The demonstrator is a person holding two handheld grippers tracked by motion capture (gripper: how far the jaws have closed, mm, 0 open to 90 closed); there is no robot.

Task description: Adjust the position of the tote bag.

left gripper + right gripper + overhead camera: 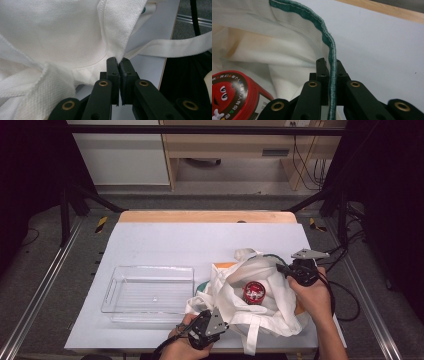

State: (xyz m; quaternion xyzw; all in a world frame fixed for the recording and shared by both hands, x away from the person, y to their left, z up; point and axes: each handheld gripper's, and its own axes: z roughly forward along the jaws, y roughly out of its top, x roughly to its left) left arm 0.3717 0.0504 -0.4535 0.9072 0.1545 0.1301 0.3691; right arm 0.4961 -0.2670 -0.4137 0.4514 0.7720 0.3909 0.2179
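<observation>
A white cloth bag with a green-trimmed rim lies crumpled at the near right of the pale surface, its mouth held open. A red round tin is seen inside. The rim is pinched on the near side by the left gripper and on the far side by the right gripper, fingers pressed together on fabric. A clear tray sits just left.

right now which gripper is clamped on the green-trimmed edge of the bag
The right gripper: its jaws are shut on the green-trimmed rim of the white bag, near the red tin. The left gripper is shut on a plain white edge instead.
</observation>
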